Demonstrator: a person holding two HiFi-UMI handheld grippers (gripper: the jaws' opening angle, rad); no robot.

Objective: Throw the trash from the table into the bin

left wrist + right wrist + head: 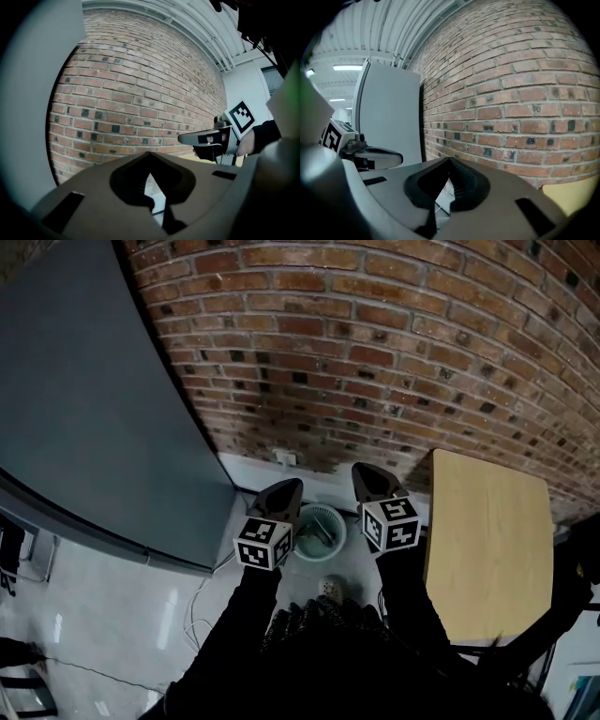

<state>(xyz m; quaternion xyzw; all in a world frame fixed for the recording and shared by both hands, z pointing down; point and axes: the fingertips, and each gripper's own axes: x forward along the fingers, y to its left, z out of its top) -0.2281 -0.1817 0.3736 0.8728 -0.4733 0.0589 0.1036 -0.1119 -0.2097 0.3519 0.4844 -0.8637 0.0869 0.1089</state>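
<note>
A brick wall point(375, 352) fills most of every view, with a big grey panel point(84, 399) standing against it on the left. Only the head view looks down on the pale glossy floor point(112, 615) and on the whole wooden tabletop point(487, 549) to the right. The two gripper views catch only a yellowish sliver of the tabletop, but they alone show a ribbed white ceiling with strip lights.

A round green bin point(340, 521) stands on the floor at the foot of the wall, left of the tabletop and seen only from the head. The trash point(323, 532) is a few pale pieces inside the bin.

The left tool point(289, 487) and right tool point(364, 472) are held side by side above the bin. Both are clenched with nothing between the jaws, and each gripper view shows the other tool from the side.
</note>
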